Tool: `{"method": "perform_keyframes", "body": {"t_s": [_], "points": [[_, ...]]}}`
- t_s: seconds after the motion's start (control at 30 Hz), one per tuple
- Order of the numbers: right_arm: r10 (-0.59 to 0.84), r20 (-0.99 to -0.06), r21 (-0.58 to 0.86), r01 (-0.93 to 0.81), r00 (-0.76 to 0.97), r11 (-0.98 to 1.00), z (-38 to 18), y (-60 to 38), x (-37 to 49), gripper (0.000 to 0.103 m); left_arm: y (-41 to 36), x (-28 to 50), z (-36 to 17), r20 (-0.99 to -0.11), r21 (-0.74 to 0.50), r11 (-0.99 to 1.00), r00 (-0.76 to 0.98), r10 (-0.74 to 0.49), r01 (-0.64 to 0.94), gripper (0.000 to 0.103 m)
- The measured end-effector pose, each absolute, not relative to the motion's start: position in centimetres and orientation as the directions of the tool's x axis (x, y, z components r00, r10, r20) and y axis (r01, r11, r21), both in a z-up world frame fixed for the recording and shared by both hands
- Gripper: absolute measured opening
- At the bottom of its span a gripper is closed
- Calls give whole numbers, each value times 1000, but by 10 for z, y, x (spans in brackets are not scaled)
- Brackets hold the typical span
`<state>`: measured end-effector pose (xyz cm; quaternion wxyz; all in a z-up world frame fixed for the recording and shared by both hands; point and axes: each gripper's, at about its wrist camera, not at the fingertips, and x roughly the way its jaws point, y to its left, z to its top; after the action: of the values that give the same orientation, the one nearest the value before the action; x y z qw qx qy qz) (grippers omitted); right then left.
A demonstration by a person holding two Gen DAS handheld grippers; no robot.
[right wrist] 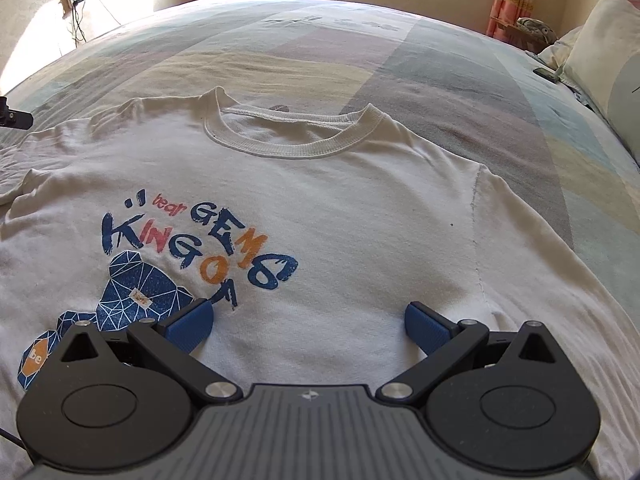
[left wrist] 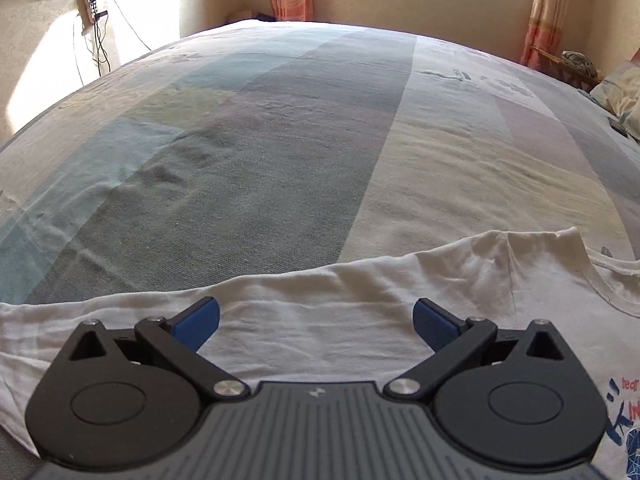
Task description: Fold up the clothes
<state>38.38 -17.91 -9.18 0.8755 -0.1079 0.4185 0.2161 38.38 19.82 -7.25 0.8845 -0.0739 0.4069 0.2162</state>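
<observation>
White T-shirt flat on bed; hand-held grippers spread.

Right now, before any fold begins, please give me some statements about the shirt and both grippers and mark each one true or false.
1. The white T-shirt lies print side up. True.
2. The right gripper is shut on the collar. False: it is open, with nothing between its jaws.
3. The left gripper is open above a sleeve. True.
4. The shirt is already folded in half. False: it lies spread flat on the bedsheet.
</observation>
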Motion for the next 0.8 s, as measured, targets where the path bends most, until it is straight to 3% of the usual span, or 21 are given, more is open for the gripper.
{"method": "perform_keyframes", "body": {"t_s": [0.27, 0.47, 0.73, 0.8], "points": [[294, -761, -6, -460, 578, 888, -93, -180, 381, 103, 237, 398, -82, -763, -25, 838, 552, 337, -545, 102], [297, -753, -7, -459, 587, 888, -94, -181, 379, 103, 264, 360, -53, -736, -196, 818, 632, 242, -540, 102], [298, -755, -7, -462, 584, 887, -94, -181, 380, 103, 304, 311, -82, -759, -191, 807, 606, 239, -558, 102], [298, -754, -7, -461, 585, 887, -94, -181, 380, 103, 311, 312, -84, -757, -122, 823, 589, 284, -554, 102]]}}
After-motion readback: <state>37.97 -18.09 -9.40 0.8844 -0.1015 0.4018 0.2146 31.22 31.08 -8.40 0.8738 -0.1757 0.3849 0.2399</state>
